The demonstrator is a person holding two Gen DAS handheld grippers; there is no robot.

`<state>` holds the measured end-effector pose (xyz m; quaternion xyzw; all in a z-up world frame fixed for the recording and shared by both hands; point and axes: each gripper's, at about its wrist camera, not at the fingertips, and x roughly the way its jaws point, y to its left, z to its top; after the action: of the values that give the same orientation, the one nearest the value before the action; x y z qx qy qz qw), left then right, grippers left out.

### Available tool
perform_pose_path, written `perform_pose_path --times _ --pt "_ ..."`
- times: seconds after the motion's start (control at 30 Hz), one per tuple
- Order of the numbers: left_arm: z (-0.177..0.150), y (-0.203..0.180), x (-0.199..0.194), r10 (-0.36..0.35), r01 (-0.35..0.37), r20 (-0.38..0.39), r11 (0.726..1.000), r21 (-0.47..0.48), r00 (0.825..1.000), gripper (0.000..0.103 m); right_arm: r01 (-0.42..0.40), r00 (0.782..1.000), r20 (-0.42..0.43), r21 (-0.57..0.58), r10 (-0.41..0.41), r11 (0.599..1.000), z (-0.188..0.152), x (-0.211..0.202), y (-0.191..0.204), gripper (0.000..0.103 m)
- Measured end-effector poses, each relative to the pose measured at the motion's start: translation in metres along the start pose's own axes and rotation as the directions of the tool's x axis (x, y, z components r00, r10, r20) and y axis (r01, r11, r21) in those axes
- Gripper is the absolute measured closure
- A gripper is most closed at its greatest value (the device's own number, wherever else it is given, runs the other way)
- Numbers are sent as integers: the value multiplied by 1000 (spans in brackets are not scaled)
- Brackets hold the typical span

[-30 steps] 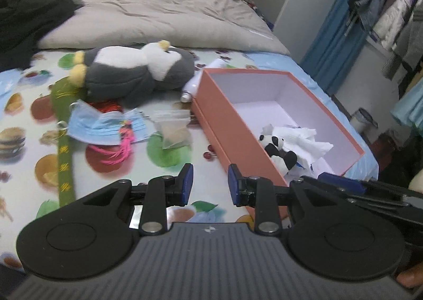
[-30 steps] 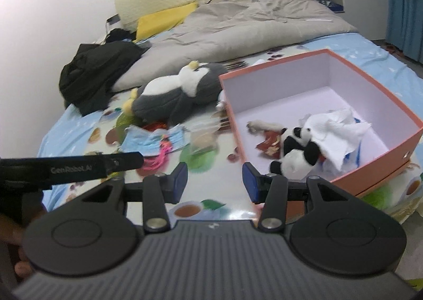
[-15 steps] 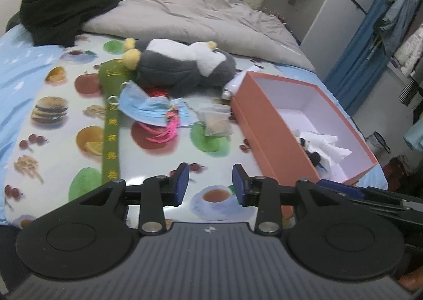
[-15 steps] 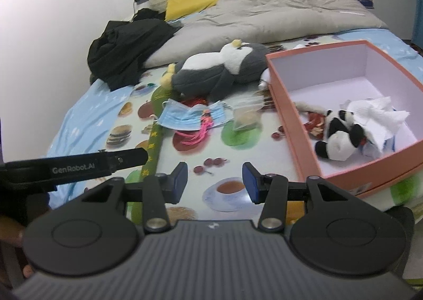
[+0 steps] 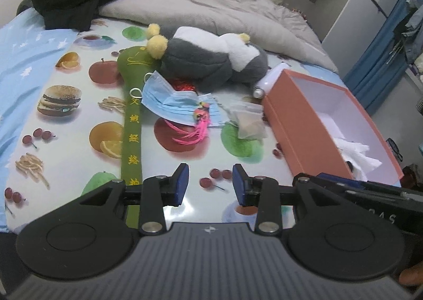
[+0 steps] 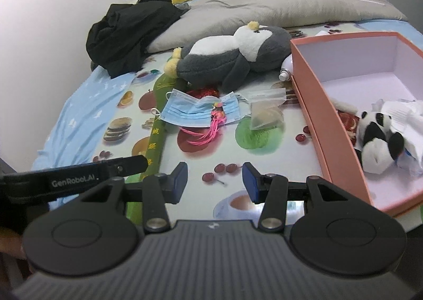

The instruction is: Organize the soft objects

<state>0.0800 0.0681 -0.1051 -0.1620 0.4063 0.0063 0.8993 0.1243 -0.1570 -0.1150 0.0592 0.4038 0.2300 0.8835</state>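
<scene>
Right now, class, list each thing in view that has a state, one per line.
left gripper: open, empty
right gripper: open, empty
orange box: open, no lid
panda plush: lying in box
penguin plush: lying outside box
blue face mask: crumpled on bed

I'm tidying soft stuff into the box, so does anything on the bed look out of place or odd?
Yes. A white bottle lies on its side, wedged between the penguin plush and the orange box; it looks hard, not soft. The blue face mask is crumpled, overlapping the green plush stick.
</scene>
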Motion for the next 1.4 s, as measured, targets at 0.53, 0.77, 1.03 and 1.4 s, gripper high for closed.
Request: perform_pose_path --times 0.53,0.77,1.03,1.4 --pt "47 45 91 64 -66 -45 996 -58 997 61 -25 996 -90 -8 24 1000 37 97 -4 54" --pt "70 68 126 98 -101 -60 993 -55 993 61 -41 993 -110 1 41 999 50 141 -5 55" --pt "94 81 147 148 -149 -27 988 -38 989 61 -25 994 -109 -11 24 1000 66 188 -8 55" --pt "102 78 172 183 -181 -51 982 47 982 62 -17 990 -143 -47 10 999 73 232 -5 56"
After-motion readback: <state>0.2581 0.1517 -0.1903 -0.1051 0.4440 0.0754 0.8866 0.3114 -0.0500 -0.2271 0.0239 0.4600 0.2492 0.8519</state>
